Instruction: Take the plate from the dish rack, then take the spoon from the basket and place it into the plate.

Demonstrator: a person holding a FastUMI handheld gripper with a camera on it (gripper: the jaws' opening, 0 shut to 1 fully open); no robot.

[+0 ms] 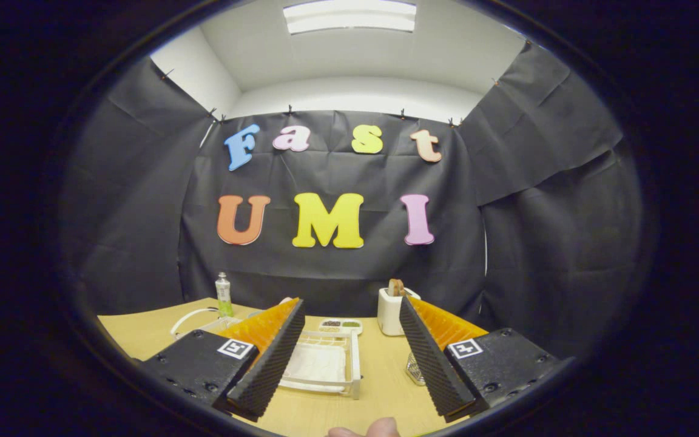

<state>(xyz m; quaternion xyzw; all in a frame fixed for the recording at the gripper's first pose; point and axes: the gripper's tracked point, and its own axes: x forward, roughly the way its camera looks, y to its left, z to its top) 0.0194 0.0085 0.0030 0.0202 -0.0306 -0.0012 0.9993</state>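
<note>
Currently tongs [349, 358] are spread wide and empty, raised above the worktop [380, 370]. White dish rack [324, 364] lies between the fingers, just ahead; plate not clearly discernible. Wire basket [414, 368] beside right finger. Advice: descend slowly, centre on plate rim before closing.

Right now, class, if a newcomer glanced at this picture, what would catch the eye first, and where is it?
First the two fingers, spread wide apart and gripping nothing above the wooden table. Between them sits the white dish rack; the plate is hard to make out. Beyond the fingers stand a white toaster holding bread, a small compartment tray, and a green bottle.
</note>
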